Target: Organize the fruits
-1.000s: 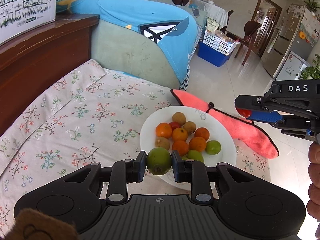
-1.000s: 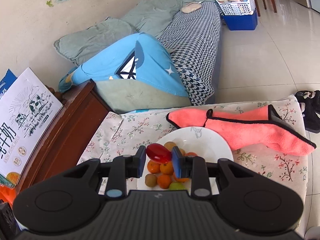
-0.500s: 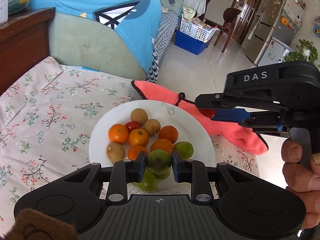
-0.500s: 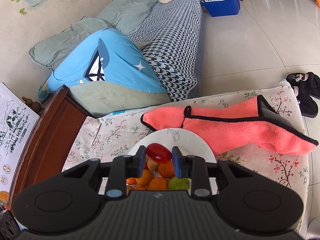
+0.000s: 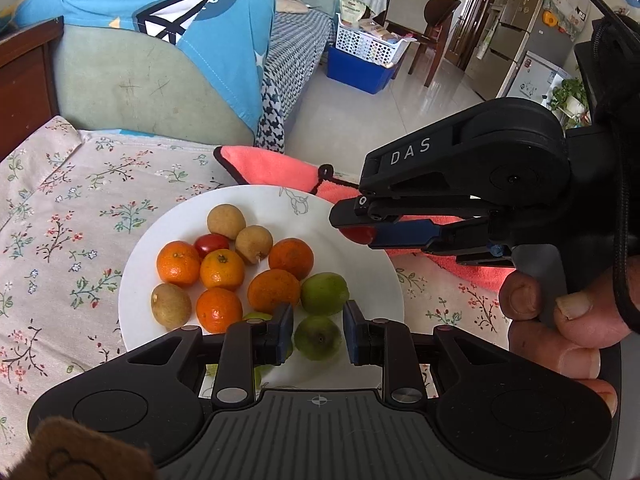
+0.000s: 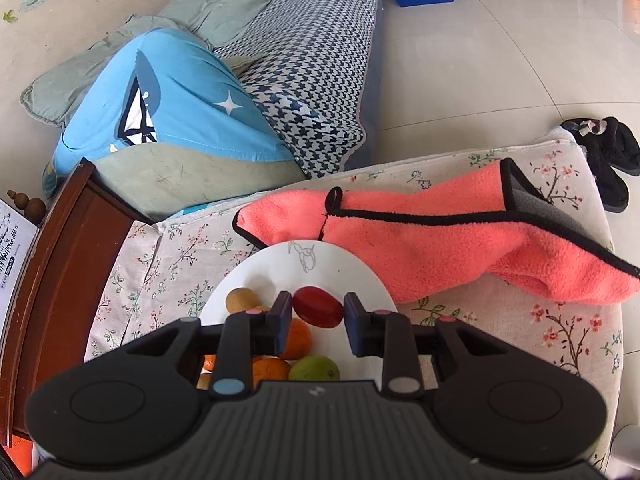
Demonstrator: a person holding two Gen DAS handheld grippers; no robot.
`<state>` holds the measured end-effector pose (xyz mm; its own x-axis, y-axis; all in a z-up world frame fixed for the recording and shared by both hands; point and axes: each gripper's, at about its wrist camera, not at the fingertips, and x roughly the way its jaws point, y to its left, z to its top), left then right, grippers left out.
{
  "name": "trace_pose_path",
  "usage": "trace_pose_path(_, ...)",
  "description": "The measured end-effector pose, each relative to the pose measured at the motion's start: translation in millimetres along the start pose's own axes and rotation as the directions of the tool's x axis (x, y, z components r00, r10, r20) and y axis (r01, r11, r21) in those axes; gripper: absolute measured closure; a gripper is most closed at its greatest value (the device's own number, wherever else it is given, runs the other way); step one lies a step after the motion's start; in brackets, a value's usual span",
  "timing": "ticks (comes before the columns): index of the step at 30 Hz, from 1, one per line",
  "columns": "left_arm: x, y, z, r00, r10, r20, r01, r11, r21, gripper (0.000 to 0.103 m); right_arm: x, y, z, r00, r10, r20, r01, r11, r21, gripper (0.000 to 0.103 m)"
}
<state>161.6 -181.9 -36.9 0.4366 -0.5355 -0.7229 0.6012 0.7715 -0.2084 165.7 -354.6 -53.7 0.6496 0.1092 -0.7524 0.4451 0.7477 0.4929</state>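
The green fruit (image 5: 318, 337) sits between the left gripper (image 5: 317, 330)'s blue pads, roundish, its dimpled stem end facing the camera; the jaws pinch it low over the near edge of the white plate (image 5: 360, 252). A second ago it hung short of the plate; now it is over the other green fruits there. In the right gripper (image 6: 318, 312) a smooth, glossy red tomato (image 6: 318, 306) is pinched, oval, its long axis running across from pad to pad and dipping slightly to the right. It hangs above the plate's far half, lower and closer to the fruit than before. On the glazed round plate lie dimpled oranges (image 5: 222, 269), matt tan-brown round fruits (image 5: 226, 221), a second red tomato (image 5: 211, 243) and another green fruit (image 5: 324, 294), all bunched and touching. The plate rests on a flowered cloth (image 5: 60, 208); a fluffy pink towel (image 6: 460, 240) with black edging lies touching the plate's far rim.
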Motion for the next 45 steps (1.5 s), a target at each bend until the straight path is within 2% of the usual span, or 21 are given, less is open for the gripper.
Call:
trace_pose_path(6,-3,-5,0,1.0,0.024,0.009,-0.024,0.999,0.026,0.075,-1,-3,2,1.0,0.005,0.006,-0.005,1.0,0.026,0.071)
trace_pose_path(8,-5,-7,1,0.999,0.041,0.016,-0.042,0.999,0.032,0.065,-2,-3,2,1.0,0.013,0.008,-0.013,0.999,0.031,0.069)
trace_pose_path(10,-9,-9,2,0.997,0.069,0.033,-0.07,0.997,0.041,0.043,-4,-2,2,1.0,0.012,0.013,-0.012,1.0,0.028,0.066)
trace_pose_path(11,-11,-10,2,0.996,0.078,0.041,-0.08,0.996,0.044,0.04,-4,-1,2,1.0,0.012,0.014,-0.013,1.0,0.026,0.064)
trace_pose_path(19,-20,-10,5,0.993,0.103,0.056,-0.105,0.993,0.045,0.03,-11,4,1,1.0,0.016,0.019,-0.016,1.0,-0.002,0.06)
trace_pose_path(22,-22,-11,4,0.99,0.13,0.05,-0.133,0.989,0.061,0.03,-14,6,0,1.0,0.015,0.023,-0.015,1.0,-0.013,0.056)
trace_pose_path(25,-26,-10,3,0.991,0.129,0.046,-0.131,0.99,0.048,0.027,-19,9,-1,0.999,0.009,0.033,-0.009,1.0,-0.021,0.054)
trace_pose_path(30,-35,-11,1,0.99,0.137,0.045,-0.139,0.989,0.048,0.026,-32,15,-4,0.999,0.007,0.054,-0.005,0.999,-0.037,0.047)
trace_pose_path(34,-41,-12,0,0.988,0.145,0.047,-0.148,0.987,0.056,0.019,-42,23,-7,0.998,-0.001,0.068,0.006,0.998,-0.067,0.039)
trace_pose_path(38,-46,-12,0,0.988,0.145,0.046,-0.147,0.988,0.051,0.017,-50,30,-13,0.997,-0.008,0.072,0.014,0.996,-0.092,0.033)
trace_pose_path(40,-49,-10,-2,0.988,0.152,0.037,-0.153,0.987,0.036,0.014,-55,32,-15,0.997,-0.018,0.068,0.024,0.996,-0.085,0.027)
trace_pose_path(45,-61,-2,-5,0.983,0.182,0.03,-0.182,0.983,-0.001,0.011,-69,29,-22,0.995,-0.041,0.089,0.045,0.998,-0.044,0.023)
